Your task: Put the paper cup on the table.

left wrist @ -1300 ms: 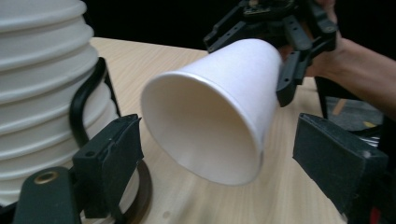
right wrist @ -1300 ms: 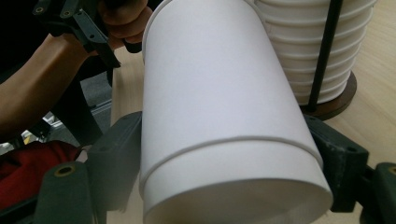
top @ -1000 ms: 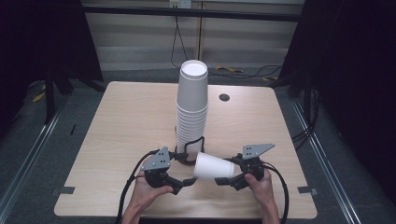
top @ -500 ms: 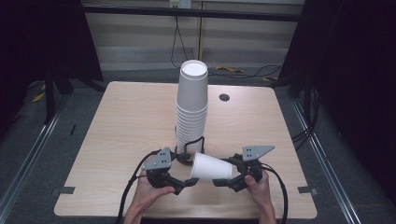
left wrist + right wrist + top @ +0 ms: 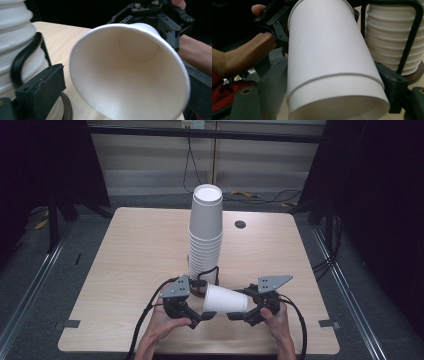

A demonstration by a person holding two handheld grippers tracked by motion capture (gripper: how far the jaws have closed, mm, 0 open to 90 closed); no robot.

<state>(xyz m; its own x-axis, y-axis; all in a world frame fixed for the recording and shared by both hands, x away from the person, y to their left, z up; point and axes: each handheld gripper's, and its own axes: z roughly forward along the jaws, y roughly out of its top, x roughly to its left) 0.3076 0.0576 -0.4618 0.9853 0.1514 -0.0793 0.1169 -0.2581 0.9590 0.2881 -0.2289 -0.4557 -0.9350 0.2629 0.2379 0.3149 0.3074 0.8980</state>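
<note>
cup (image 5: 225,299) lies sideways above the tabletop (image 5: 125,270) at 6 o'clock, base clamped in the right gripper (image 5: 239,314); left gripper (image 5: 202,304) has just been opening, now wide around its rim, near the cup stack (image 5: 205,235).

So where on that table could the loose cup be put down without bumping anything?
The wooden table is bare left of the cup stack, from its far edge to the near one. Right of the stack it is also bare, past the small dark hole. The near middle is crowded: both grippers, left and right, flank the paper cup.
</note>
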